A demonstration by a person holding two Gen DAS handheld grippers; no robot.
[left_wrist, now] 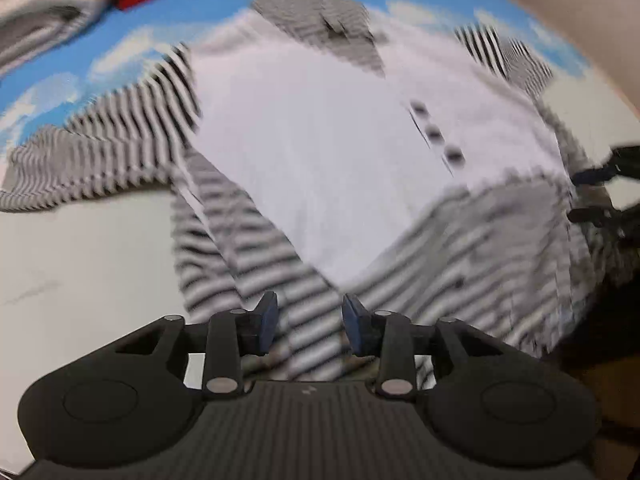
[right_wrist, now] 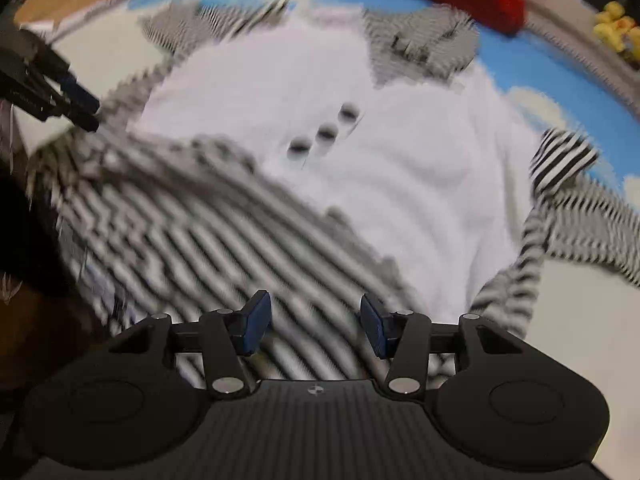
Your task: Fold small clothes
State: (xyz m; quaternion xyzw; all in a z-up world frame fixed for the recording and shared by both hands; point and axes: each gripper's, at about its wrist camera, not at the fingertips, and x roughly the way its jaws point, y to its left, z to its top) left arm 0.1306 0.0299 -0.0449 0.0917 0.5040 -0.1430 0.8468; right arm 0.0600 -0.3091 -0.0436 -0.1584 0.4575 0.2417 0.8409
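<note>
We hold the left gripper (left_wrist: 309, 322) and right gripper (right_wrist: 316, 326) above the striped shirt (left_wrist: 320, 128); both sets of fingers are released, gripping nothing. The shirt lies spread, hem folded up, across the white worktop (left_wrist: 80, 272) and blue cloud-print mat (left_wrist: 192, 12).
</note>
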